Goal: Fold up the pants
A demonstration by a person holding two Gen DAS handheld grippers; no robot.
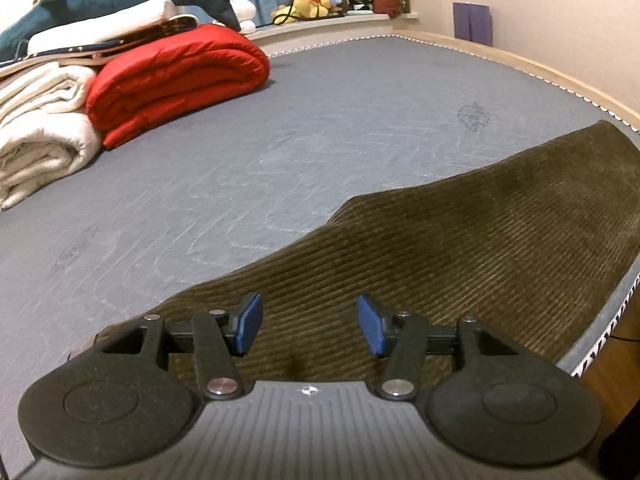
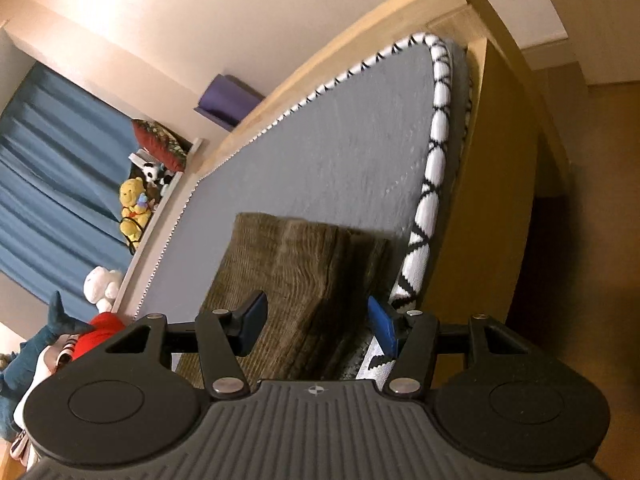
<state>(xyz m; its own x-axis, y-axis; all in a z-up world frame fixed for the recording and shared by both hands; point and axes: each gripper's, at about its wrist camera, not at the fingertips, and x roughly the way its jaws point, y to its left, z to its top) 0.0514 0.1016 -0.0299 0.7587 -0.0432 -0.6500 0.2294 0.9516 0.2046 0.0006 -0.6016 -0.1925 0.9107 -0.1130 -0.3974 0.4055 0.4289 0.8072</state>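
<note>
Both claws stand with their blue pads apart and nothing between them. Going from the left: the left gripper hangs low over the near part of the pants, which lie flat on the grey mattress. In its view the olive corduroy runs away from the claw toward the far right, so the long axis of the pants goes from this claw diagonally to the far right edge of the bed. On the far left sit a red blanket and white towels, well apart from the pants.

Further right, the right gripper looks along the pants from the other side, close to the patterned mattress border. The cloth seems already doubled, with layered edges on the right side, but I cannot tell this surely.

I judge the left claw is nearer to one end, so the coming fold likely turns on carrying that end along the long axis toward the far end.
</note>
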